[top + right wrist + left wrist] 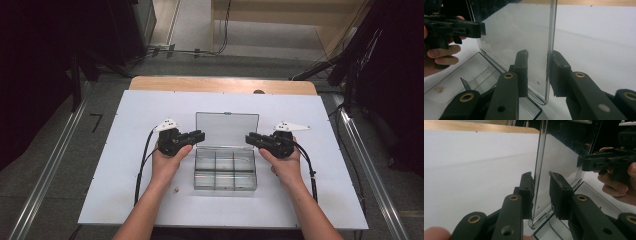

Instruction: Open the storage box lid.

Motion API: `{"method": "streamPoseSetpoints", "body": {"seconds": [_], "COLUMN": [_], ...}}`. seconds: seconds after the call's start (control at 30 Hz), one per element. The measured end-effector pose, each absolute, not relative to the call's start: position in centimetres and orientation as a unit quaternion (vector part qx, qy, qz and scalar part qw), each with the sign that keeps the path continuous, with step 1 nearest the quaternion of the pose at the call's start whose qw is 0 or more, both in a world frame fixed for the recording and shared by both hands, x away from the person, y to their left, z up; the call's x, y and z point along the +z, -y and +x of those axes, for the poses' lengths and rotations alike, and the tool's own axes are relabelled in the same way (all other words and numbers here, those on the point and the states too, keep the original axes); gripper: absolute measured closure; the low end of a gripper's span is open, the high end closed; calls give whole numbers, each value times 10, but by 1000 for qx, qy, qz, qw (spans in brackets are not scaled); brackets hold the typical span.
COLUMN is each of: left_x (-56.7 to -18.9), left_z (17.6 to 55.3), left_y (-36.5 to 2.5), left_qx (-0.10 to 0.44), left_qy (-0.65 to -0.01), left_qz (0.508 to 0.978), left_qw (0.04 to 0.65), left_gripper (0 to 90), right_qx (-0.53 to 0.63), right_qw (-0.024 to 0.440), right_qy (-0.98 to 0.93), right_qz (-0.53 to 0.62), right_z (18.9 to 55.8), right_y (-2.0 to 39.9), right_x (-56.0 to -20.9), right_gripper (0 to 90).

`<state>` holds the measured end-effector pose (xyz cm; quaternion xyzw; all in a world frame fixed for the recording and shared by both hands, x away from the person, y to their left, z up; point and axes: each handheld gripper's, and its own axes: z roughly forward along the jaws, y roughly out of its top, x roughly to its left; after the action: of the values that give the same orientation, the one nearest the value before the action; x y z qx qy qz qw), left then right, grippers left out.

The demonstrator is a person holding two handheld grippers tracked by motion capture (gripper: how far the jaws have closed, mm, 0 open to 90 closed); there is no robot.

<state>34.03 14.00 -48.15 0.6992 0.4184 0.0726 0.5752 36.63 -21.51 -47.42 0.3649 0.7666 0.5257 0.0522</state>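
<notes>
Lid (227, 128) of the box (225, 169) at mid-worktop (125, 150) is stood upright. It is straddled at each side edge by the left tongs (541, 186) and right tongs (539, 67), pads not yet pressed on it; gripping and closing are judged left.

A clear compartment box (225, 169) is sitting open on the white table (130, 150), its lid (227, 128) standing up at the box's far edge. The left gripper (199, 135) is pointing at the lid's left edge, the right gripper (249, 138) at its right edge. A small object (176, 190) is lying just left of the box's near corner.
</notes>
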Motion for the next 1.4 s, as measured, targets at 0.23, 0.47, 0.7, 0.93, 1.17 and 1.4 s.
{"method": "streamPoseSetpoints", "body": {"seconds": [0.23,0.47,0.7,0.93,1.17,1.4], "left_x": [-484,-484,-487,-489,-493,-496], "left_z": [340,341,342,344,345,347], "left_y": [-141,-141,-142,-142,-142,-144], "left_qx": [72,68,64,59,51,40], "left_qy": [-433,-441,-449,-463,-476,-489], "left_qz": [695,693,692,689,688,688], "left_qw": [570,566,562,554,546,535], "left_gripper": [753,759,760,748,729,707], "right_qx": [525,530,528,520,514,506], "right_qw": [52,49,62,70,64,51], "right_qy": [-757,-750,-752,-755,-755,-754], "right_qz": [384,393,390,393,402,416], "right_z": [368,369,369,369,371,374], "right_y": [212,210,209,208,209,210], "right_x": [-477,-480,-483,-487,-490,-494], "right_gripper": [683,678,649,618,609,575]}}
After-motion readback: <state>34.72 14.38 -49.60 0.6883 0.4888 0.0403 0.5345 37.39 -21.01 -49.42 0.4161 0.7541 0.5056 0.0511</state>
